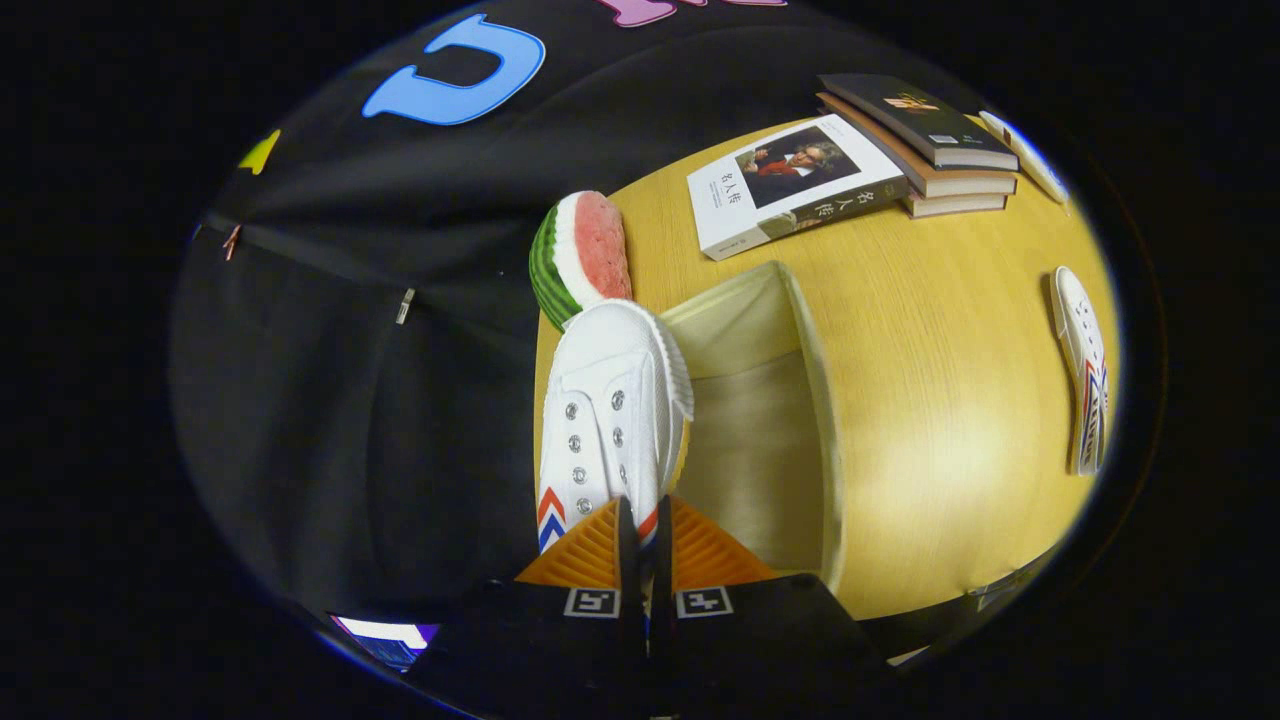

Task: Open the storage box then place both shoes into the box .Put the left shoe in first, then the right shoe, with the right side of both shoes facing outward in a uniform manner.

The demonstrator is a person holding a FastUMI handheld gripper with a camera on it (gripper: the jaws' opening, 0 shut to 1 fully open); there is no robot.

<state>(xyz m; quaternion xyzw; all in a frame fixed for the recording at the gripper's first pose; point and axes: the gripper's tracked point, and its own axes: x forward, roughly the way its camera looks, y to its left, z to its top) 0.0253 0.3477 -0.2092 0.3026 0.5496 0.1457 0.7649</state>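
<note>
Wooden table [930, 400], hand-held gripper [643, 530] clamping white shoe [610, 400] beside open box [815, 400]

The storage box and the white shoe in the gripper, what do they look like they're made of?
The storage box looks like cream fabric over stiff panels: matte, soft-edged walls that stand upright, though the weave is too fine to confirm. The white shoe pinched in the hand-held gripper seems to be canvas, with metal-looking eyelets and a ribbed, probably rubber toe rim.

Watermelon slice [585, 255] by table [950, 400] edge; 4 books [860, 160] beyond.
</note>
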